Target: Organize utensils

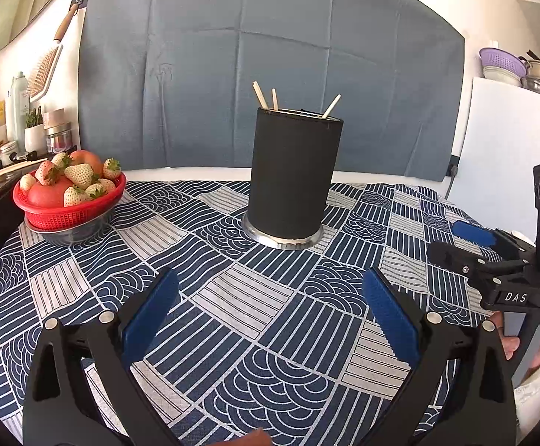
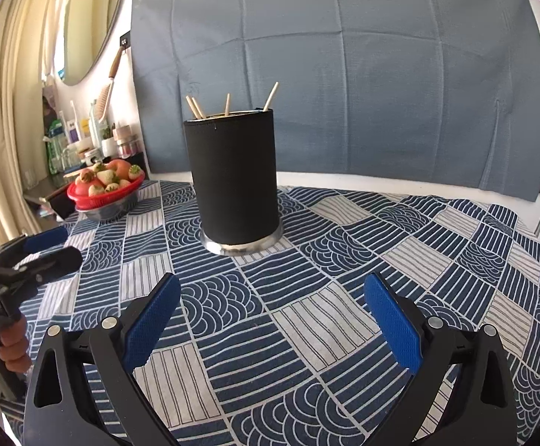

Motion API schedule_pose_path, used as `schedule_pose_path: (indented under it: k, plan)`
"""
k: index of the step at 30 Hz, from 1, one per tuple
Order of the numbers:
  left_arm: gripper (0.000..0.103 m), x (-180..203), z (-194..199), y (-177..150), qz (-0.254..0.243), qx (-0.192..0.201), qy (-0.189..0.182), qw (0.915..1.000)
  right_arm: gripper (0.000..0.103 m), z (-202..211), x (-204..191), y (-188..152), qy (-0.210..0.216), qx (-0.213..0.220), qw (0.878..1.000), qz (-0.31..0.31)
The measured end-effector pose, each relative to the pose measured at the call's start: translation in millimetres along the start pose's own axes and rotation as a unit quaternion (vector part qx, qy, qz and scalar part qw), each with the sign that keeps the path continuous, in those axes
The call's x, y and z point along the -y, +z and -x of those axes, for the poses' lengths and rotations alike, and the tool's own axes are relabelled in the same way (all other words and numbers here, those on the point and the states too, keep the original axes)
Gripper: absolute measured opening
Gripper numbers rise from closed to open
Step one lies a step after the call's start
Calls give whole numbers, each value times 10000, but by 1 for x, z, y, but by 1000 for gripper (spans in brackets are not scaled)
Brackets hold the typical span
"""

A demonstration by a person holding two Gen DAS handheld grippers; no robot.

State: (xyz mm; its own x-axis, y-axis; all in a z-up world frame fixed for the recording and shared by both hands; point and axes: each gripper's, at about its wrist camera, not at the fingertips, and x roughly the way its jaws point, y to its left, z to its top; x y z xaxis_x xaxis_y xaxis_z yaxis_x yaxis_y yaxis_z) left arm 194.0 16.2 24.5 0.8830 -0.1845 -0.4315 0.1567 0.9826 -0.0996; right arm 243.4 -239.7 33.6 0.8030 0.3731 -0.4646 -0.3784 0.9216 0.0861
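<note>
Chopsticks stand in a black cylindrical holder near the middle of the tabletop, only their pale wooden tips showing above the rim; four tips can be counted from the right wrist view, three from the left. The holder stands upright on a flared metal base, on a cloth printed with blue and white squares of stripes and arcs.

The left gripper hovers over the near part of the cloth with its jaws wide apart and nothing between the blue pads. The right gripper is in the same posture, jaws spread and empty, its pads facing the holder from the near side. Each gripper shows at the edge of the other's view, gripped by a hand on its handle, and both sit well apart from the holder.

At the far left corner of the tabletop, a red basket nested in a metal bowl holds pale strawberries and a couple of red fruits. A blue-grey cloth hangs on the wall behind the tabletop. To the left, a shelf carries bottles and jars, with a hairbrush hanging above it beside an oval mirror.
</note>
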Motion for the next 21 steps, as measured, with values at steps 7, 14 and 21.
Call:
schedule_pose_path:
  k: [7,14,21]
  plan:
    - [97,5,5,0,-128,125,66,9998,95,-4,-2,-1,27,-116,9999,82]
    - [97,7,10,-1,-183,245,154,9994,95,-4,-4,-1,102,-136,9997,165]
    - [97,6,9,-1,-145,221,126,9996,95,-7,0,-1,166,-216,9996,48]
